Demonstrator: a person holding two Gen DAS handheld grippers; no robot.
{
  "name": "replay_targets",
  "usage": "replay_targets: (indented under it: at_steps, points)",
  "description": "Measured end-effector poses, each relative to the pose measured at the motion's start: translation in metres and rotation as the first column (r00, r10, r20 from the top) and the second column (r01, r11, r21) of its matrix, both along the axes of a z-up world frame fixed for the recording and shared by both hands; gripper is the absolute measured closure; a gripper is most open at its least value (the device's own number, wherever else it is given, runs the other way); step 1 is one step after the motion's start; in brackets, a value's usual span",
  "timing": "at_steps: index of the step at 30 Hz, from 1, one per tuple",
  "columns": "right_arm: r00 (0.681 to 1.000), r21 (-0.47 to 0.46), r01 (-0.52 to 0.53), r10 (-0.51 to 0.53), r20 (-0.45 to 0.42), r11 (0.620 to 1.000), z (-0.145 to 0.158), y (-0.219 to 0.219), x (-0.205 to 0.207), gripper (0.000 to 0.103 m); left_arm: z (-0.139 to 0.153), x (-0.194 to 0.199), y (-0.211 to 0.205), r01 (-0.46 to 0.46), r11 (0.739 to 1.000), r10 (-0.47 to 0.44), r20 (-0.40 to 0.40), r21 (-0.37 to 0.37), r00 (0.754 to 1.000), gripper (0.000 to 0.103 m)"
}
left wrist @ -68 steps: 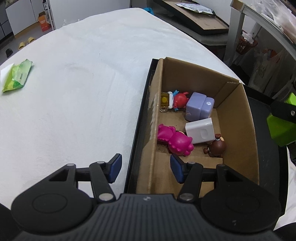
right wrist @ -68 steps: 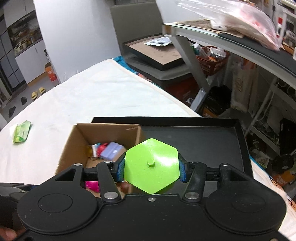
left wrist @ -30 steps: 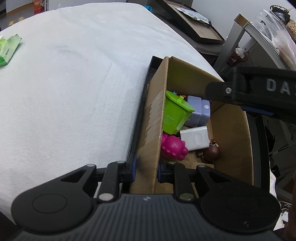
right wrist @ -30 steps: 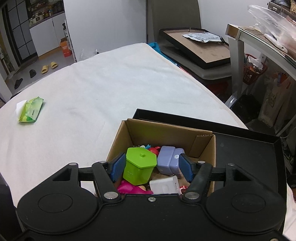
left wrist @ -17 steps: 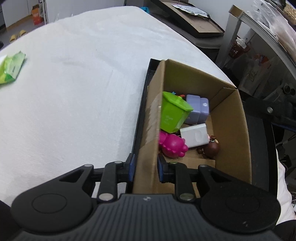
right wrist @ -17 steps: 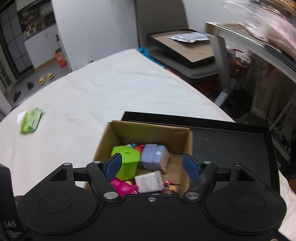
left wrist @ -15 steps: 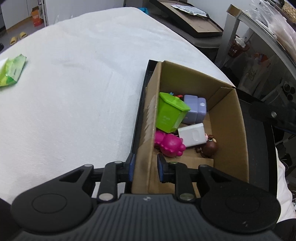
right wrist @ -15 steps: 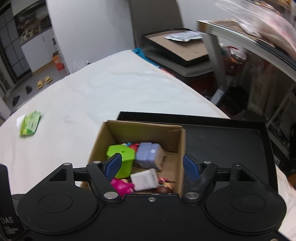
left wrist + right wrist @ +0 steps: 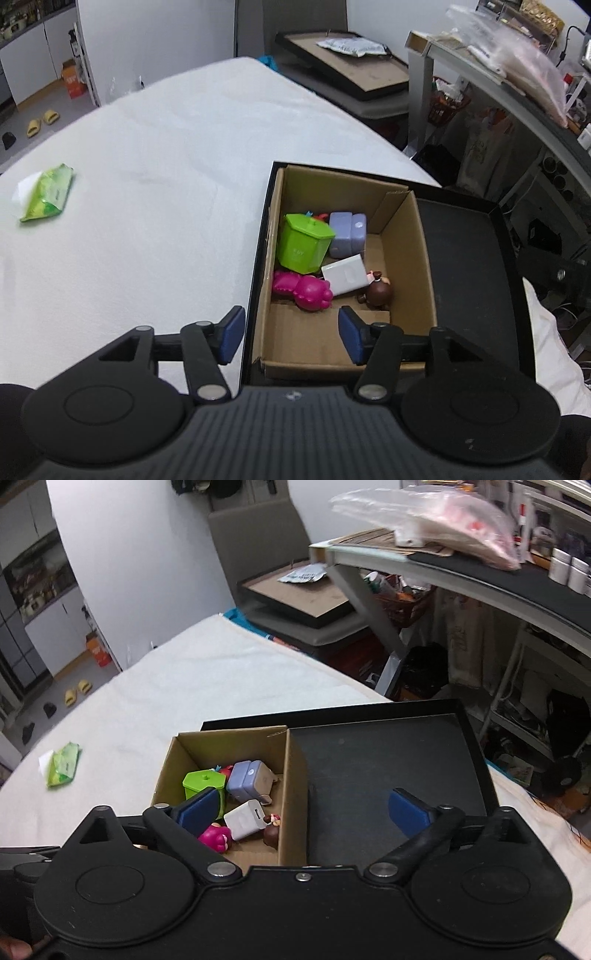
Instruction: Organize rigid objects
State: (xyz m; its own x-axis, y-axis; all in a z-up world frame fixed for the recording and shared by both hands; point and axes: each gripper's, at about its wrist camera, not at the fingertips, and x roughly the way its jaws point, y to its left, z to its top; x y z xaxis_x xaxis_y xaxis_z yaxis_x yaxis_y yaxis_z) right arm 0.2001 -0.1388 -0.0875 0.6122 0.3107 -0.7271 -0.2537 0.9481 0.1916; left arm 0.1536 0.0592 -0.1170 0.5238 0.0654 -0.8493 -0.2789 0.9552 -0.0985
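A cardboard box (image 9: pixel 419 254) sits in the left end of a black tray (image 9: pixel 469 251). Inside lie a green hexagonal container (image 9: pixel 304 243), a lilac block (image 9: pixel 347 234), a white charger (image 9: pixel 345 275), a pink toy (image 9: pixel 303 290) and a small brown figure (image 9: pixel 378 291). My left gripper (image 9: pixel 291 334) is open and empty, raised above the box's near left wall. My right gripper (image 9: pixel 303 810) is open and empty, above the box (image 9: pixel 291 775) and tray (image 9: pixel 388 760). The green container (image 9: pixel 203 782), lilac block (image 9: pixel 247 779) and charger (image 9: pixel 245 818) show there too.
The tray rests on a white padded table (image 9: pixel 147 192). A green wipes packet (image 9: pixel 46 197) lies at the table's far left, also in the right wrist view (image 9: pixel 62 764). Shelving and clutter (image 9: pixel 498 627) stand to the right beyond the table.
My right gripper let go of the green container in the box and drew back. My left gripper, shut on the box's left wall, opened and lifted off.
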Motion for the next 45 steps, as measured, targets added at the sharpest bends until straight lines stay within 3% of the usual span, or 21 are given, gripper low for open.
replay_targets:
  at_steps: [8, 17, 45]
  points:
    - [0.998, 0.021, 0.055, -0.055, -0.005, 0.998, 0.009, -0.029, -0.023, 0.0, 0.026, -0.024, -0.019, 0.035, 0.998, -0.037, 0.031, 0.051, 0.999, 0.035]
    - [0.995, 0.064, 0.091, -0.093, 0.031, 0.994, 0.029, -0.051, -0.058, 0.0, 0.053, -0.058, -0.028, 0.046, 0.997, -0.051, 0.086, 0.06, 0.995, 0.029]
    - [0.988, 0.087, 0.072, -0.082, 0.128, 0.994, 0.065, -0.083, -0.139, 0.0, 0.105, -0.137, -0.059, 0.097, 0.991, -0.113, 0.18, 0.097, 0.977, 0.027]
